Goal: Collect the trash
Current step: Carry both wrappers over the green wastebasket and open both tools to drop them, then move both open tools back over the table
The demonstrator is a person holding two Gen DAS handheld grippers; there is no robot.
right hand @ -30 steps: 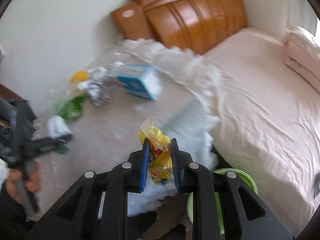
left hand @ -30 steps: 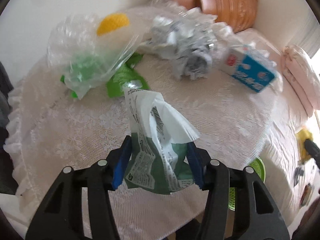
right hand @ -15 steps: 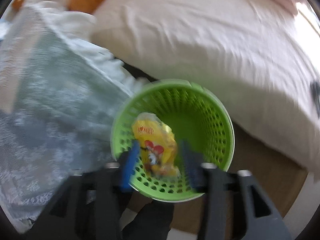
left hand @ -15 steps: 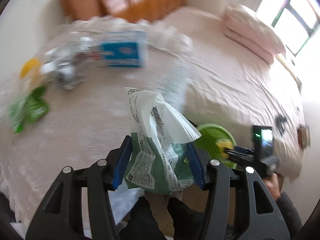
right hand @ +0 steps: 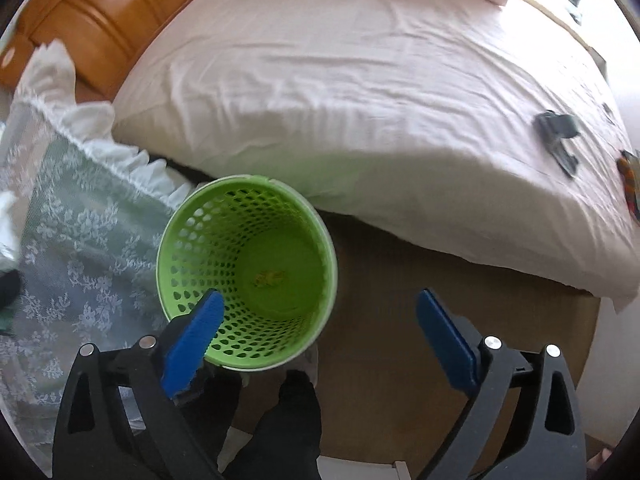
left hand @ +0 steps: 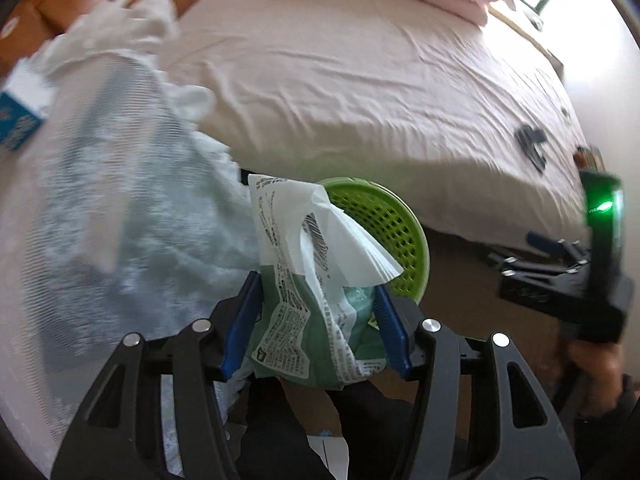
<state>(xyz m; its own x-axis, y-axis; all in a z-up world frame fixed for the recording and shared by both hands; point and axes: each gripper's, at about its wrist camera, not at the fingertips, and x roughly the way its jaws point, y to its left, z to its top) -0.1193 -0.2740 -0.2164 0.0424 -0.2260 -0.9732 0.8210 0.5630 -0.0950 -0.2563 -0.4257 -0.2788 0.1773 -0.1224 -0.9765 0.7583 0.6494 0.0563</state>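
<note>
My left gripper (left hand: pixel 316 284) points down beside the green mesh basket (left hand: pixel 384 220). Its blue pads still press on a green and white wrapper (left hand: pixel 296 240), and its jaws are opening. My right gripper (right hand: pixel 320 300) hangs over the basket's rim (right hand: pixel 248 180), its jaws opening wide with nothing between them. A small yellow wrapper (right hand: pixel 270 278) lies at the bottom of the basket. In the left wrist view the right gripper's black frame (left hand: pixel 560 276) shows at the right edge, held by a hand.
The basket stands on a wooden floor (right hand: pixel 400 300) between a lace tablecloth (right hand: pixel 80 220) and a bed with a pink sheet (right hand: pixel 360 80). A wooden headboard (right hand: pixel 92 20) is at the back left. A blue carton (left hand: pixel 16 120) lies on the table. Dark legs (right hand: pixel 288 420) are below.
My right gripper swung from the table to above the basket and opened; the yellow wrapper fell in. My left gripper carried its wrapper from the table to the basket.
</note>
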